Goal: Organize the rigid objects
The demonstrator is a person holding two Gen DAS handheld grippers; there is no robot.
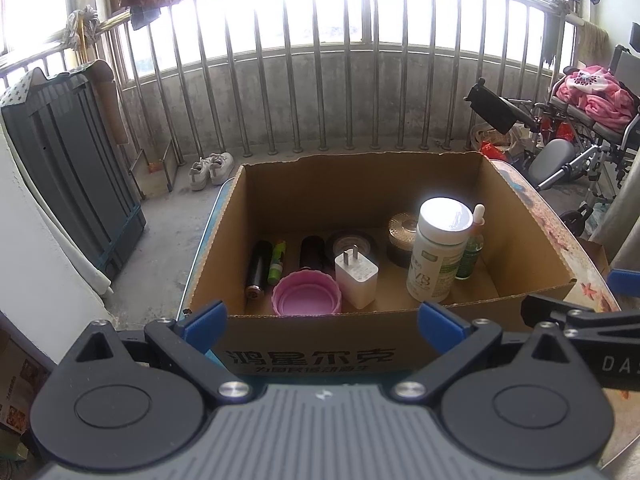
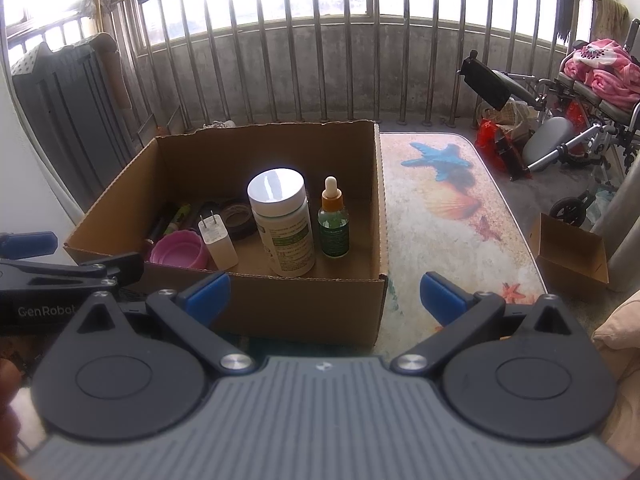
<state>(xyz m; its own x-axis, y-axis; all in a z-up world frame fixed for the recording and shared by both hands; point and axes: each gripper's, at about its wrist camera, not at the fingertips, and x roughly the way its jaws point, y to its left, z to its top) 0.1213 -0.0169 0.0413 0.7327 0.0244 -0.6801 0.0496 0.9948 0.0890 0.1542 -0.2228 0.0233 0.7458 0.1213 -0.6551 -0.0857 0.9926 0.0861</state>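
Both your grippers, left gripper (image 1: 322, 316) and right gripper (image 2: 324, 290), hang released; inside the cardboard box (image 2: 280, 304), take the light, slippery white bottle (image 2: 285, 236) below its cap.

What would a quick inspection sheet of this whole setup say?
Surface: seashell-print table, bare beside the cardboard box.
Job's things: inside the box stand a white-capped bottle, dropper bottle and white charger; a pink lid, tape roll, gold-lidded jar and dark tubes lie there too.
Clutter: small open box on the floor.
Grippers: left gripper and right gripper both open, empty.
Cables: nothing seen.
Surroundings: balcony railing, wheelchair, shoes.
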